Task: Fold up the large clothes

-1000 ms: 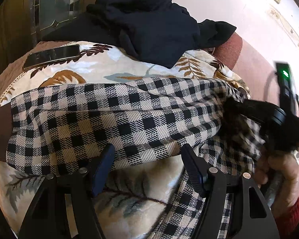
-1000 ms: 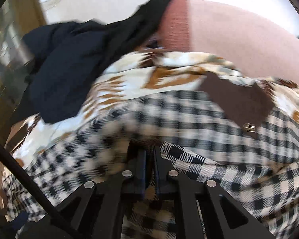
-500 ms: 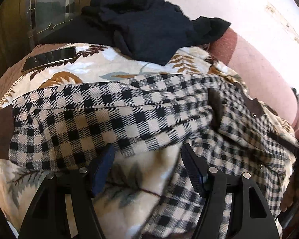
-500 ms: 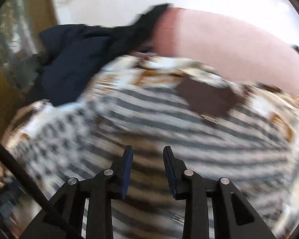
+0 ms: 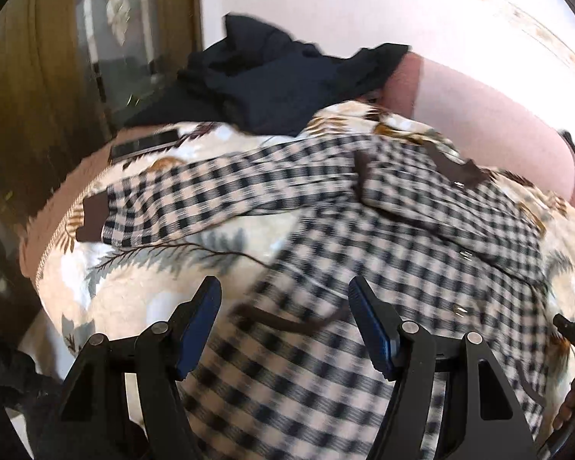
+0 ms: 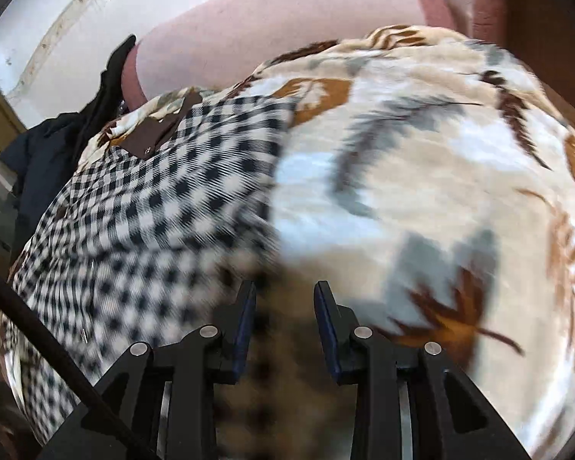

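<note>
Now both tools open and empty, left tool [image 5: 283, 322], right tool [image 6: 285, 322] over checked shirt [image 5: 383, 230] edge, bare blanket [image 6: 421, 176] rightward.

Each hand-held gripper [image 5: 285, 329] is black, with blue finger pads [image 5: 199, 322] and silver screws [image 5: 408, 327].

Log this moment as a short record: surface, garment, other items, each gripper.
surface: leaf-print blanket over a pink sofa
garment: black-and-white checked shirt with brown cuff, spread on the blanket, one sleeve stretched out sideways
other items: dark navy clothing heaped at the far end; phone beside it on the blanket
left gripper: open, above the shirt, holding nothing
right gripper: open, at the shirt's edge, view blurred, no grip seen
</note>
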Motion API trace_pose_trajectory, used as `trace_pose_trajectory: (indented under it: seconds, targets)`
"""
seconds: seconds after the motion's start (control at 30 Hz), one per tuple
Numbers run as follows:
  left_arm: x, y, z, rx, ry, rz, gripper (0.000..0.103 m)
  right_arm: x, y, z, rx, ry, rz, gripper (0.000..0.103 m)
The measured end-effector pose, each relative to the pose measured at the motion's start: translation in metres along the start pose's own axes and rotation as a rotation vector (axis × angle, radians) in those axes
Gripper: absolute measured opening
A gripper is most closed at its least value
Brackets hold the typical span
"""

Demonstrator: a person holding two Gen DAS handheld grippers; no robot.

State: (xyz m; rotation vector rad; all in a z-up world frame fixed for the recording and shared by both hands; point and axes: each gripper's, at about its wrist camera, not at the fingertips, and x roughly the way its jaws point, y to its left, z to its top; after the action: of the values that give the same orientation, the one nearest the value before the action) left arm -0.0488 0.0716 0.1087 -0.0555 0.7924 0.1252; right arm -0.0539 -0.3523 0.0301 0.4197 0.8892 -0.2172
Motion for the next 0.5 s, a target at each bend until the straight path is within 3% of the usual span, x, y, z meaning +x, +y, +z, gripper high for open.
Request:
trace_pose_trajectory:
  seconds: [0.13, 0.3, 0.4, 0.5]
  targets:
    - [-0.032, -0.037, -0.004, 0.087, -0.051, -0.005, 0.068, -0.021, -0.03, -0.002, 0.096, -0.006, 0.102, 0.034]
    - [-0.059, -0.055, -0.009, 0.129, -0.092, -0.038, 0.068, -0.038, -0.031, -0.006, 0.107, -0.06, 0.106, 0.038]
    - [-0.058, -0.048, -0.012, 0.096, -0.074, -0.066, 0.068, -0.042, -0.02, -0.011, 0.07, -0.098, 0.034, 0.038]
    - [-0.047, -0.027, -0.011, 0.019, -0.048, -0.106, 0.068, -0.05, -0.001, -0.013, 0.049, -0.129, 0.037, 0.038]
